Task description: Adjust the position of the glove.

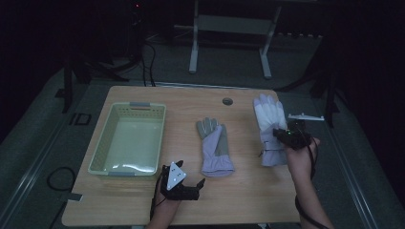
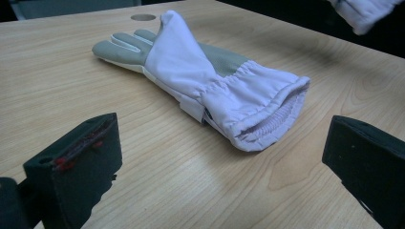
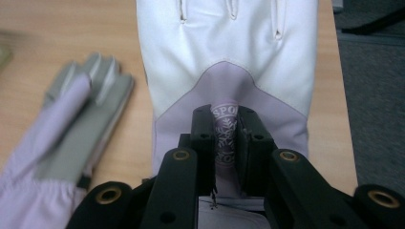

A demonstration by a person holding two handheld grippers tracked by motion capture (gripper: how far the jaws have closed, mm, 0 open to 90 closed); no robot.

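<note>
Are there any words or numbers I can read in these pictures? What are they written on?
"SPO": the start of a word on a round badge with a snowflake, on the lilac back of the white glove that the right gripper pinches. The jaws cover the rest of the badge, so it cannot be read.
"ID" or something like it: dark marks on the floor left of the table, too dim to be sure.
No other text shows.
</note>
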